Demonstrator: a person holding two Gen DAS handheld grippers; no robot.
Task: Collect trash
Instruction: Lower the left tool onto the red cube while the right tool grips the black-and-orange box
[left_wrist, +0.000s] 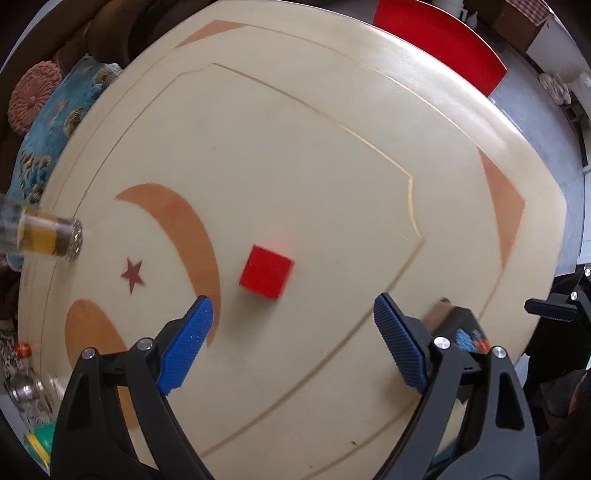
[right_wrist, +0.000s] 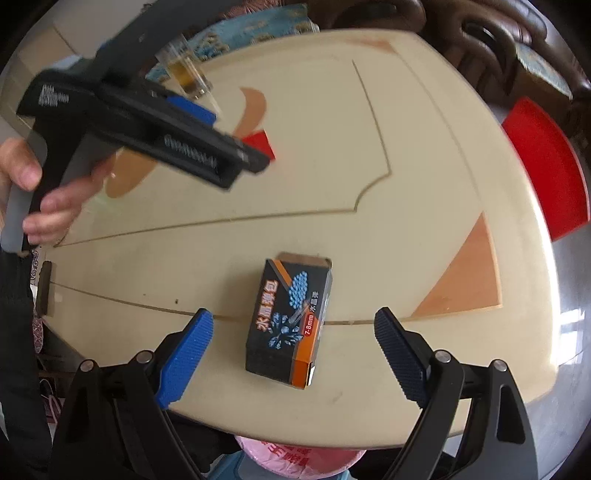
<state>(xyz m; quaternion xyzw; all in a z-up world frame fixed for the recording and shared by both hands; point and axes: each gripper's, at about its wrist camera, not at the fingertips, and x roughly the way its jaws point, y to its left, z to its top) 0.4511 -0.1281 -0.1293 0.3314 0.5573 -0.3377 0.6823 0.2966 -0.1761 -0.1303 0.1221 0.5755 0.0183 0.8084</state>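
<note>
Small black-and-orange printed cardboard box (right_wrist: 290, 321) lying flat on the cream tabletop (right_wrist: 369, 229) near its front edge, long axis running away from the camera, right hand-held gripper (right_wrist: 293, 328) hovering jaws wide apart astride it, left hand-held gripper (left_wrist: 293, 317) gaping just short of a red cube (left_wrist: 266, 272).

On the counter (left_wrist: 332, 147), taking the cube (left_wrist: 266, 272) as landmark: in the left wrist view a glass (left_wrist: 51, 240) stands well to its left at the counter's edge, and a small box (right_wrist: 290, 319) lies to its lower right near the rim. The left claw (left_wrist: 293, 347) hangs above the counter just below the cube, the right claw (right_wrist: 293, 354) over the box.
</note>
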